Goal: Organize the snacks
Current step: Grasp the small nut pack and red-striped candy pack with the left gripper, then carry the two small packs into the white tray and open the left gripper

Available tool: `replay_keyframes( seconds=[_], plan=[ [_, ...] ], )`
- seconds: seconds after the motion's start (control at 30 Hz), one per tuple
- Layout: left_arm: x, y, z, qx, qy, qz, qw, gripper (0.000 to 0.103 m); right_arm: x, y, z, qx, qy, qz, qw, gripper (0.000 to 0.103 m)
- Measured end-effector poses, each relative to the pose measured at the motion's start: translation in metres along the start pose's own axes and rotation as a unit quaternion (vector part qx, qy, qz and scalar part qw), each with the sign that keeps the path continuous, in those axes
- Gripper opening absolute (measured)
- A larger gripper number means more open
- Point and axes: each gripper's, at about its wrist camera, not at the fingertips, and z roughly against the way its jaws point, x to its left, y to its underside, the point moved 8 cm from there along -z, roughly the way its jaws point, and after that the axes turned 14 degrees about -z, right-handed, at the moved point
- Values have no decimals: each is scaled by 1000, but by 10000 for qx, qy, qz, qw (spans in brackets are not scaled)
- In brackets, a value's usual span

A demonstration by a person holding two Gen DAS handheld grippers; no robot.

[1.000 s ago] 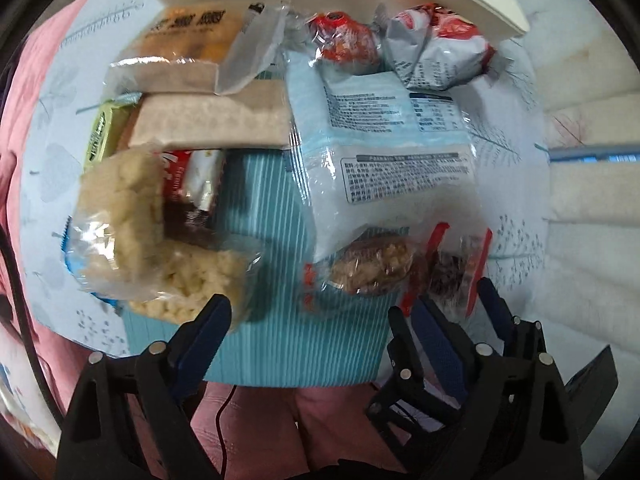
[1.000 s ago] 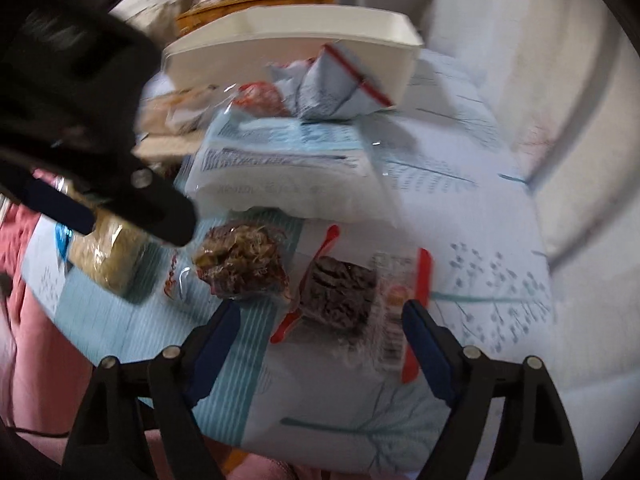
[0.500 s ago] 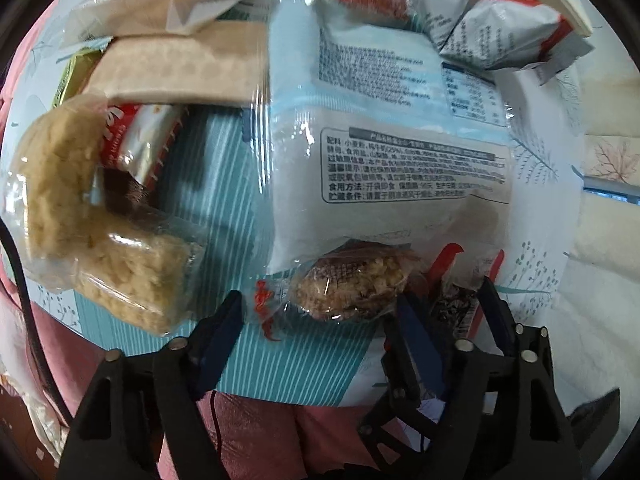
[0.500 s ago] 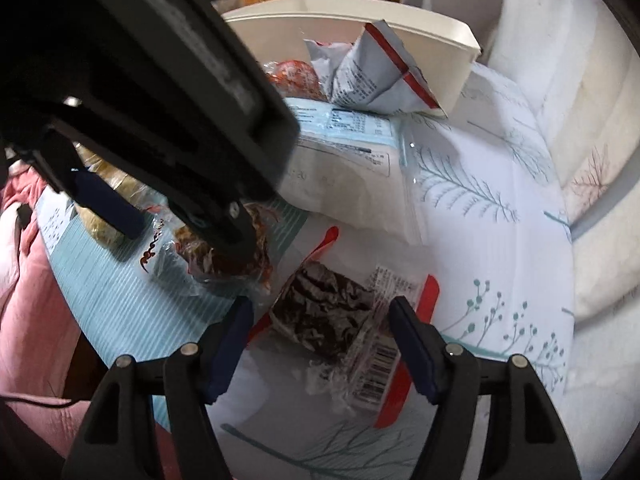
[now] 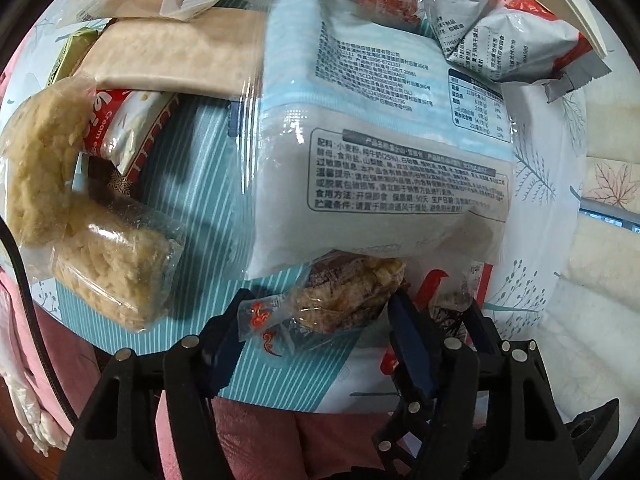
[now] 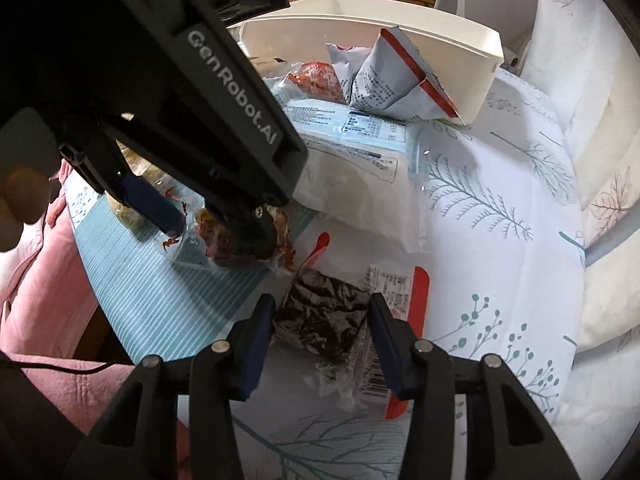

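My left gripper point(image 5: 316, 324) is open, its blue pads on either side of a clear-wrapped brown nut snack point(image 5: 344, 300), which lies half under a big white-and-blue bag point(image 5: 380, 152). My right gripper point(image 6: 322, 332) is open around a dark chocolate-coloured snack in a clear red-edged wrapper point(image 6: 324, 320). The left gripper's body point(image 6: 192, 100) fills the upper left of the right wrist view, above the nut snack point(image 6: 224, 240). A white bin point(image 6: 460, 60) stands at the back with silver-red packets point(image 6: 400, 80) leaning at it.
Two clear packs of pale puffed snack point(image 5: 112, 272) lie at left on a teal striped mat point(image 5: 192, 184). A red cream packet point(image 5: 120, 128) and a beige pack point(image 5: 180, 60) lie behind. White cushions point(image 6: 600, 200) border the right. Pink cloth point(image 6: 48, 288) lies at the near left.
Both grippers have moved forward and down onto the snacks. The left now straddles the nut snack and the right straddles the dark snack, jaws a little narrower.
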Motion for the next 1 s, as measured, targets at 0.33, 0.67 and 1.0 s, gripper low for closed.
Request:
replay_keyframes(
  seconds=[0.33, 0.67, 1.0],
  plan=[
    [7, 9, 20, 69, 122, 179, 9997, 60, -18, -20, 9, 148, -188, -135, 9996, 47],
    [15, 32, 83, -105, 467, 379, 9981, 59, -23, -38, 48, -131, -439, -274, 9986, 47],
    [16, 39, 174, -702, 1044, 303, 9916, 60, -20, -97, 84, -735, -508, -105, 9959, 47]
  ],
)
